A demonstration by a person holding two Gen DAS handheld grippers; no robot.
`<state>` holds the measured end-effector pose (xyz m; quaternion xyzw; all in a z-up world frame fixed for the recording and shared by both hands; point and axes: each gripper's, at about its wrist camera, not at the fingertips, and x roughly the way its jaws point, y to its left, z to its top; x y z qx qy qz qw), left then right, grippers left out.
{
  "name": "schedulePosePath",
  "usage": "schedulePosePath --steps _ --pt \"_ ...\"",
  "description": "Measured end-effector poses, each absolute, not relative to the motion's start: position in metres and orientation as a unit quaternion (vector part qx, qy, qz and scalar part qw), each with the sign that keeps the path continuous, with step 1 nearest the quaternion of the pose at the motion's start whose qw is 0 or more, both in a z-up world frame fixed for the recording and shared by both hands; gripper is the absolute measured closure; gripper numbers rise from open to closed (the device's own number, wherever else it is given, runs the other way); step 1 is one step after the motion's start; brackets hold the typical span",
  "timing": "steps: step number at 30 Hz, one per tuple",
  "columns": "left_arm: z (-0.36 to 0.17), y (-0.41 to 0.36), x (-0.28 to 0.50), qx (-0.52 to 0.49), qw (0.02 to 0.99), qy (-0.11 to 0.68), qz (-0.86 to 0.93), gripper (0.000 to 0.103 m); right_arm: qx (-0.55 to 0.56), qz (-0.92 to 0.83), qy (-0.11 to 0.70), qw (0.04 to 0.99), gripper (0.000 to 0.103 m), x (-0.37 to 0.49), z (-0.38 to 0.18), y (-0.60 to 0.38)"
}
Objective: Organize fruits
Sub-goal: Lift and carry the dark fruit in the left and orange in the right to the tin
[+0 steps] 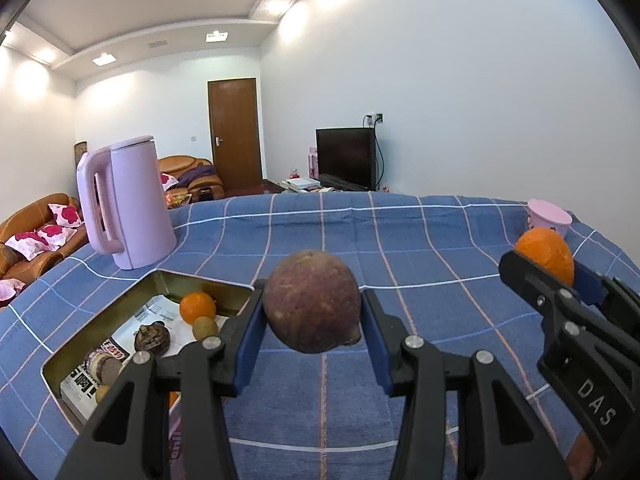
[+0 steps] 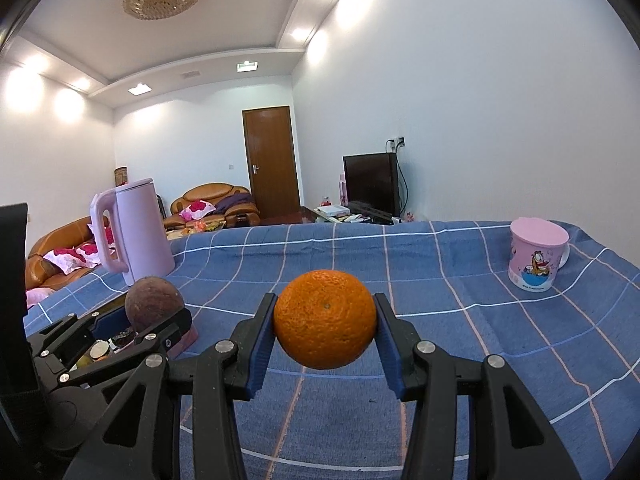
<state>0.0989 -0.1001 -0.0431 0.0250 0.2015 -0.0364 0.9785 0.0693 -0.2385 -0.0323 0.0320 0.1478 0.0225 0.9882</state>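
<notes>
My left gripper [image 1: 313, 312] is shut on a round brown fruit [image 1: 312, 300] and holds it above the blue checked tablecloth [image 1: 420, 248]. Left of it stands a gold metal tin [image 1: 116, 312] lined with printed paper, holding an orange [image 1: 197, 306], a small green-brown fruit [image 1: 205, 327], a dark wrinkled fruit [image 1: 152, 338] and others. My right gripper [image 2: 325, 322] is shut on an orange [image 2: 325, 318] above the cloth. In the left wrist view that gripper [image 1: 560, 276] shows at the right with its orange [image 1: 546, 254]. The right wrist view shows the left gripper [image 2: 156, 312] with the brown fruit [image 2: 154, 302].
A pink electric kettle [image 1: 128, 204] stands behind the tin at the table's left. A pink lidded mug [image 2: 538, 254] sits at the right on the blue checked cloth. Beyond the table are sofas, a door and a television.
</notes>
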Motion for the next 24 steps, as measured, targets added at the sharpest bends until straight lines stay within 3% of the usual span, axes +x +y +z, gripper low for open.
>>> schedulePosePath --steps 24 --pt "-0.04 -0.084 0.089 0.027 0.982 0.187 -0.023 0.054 0.005 0.018 0.132 0.991 0.054 0.06 -0.03 -0.226"
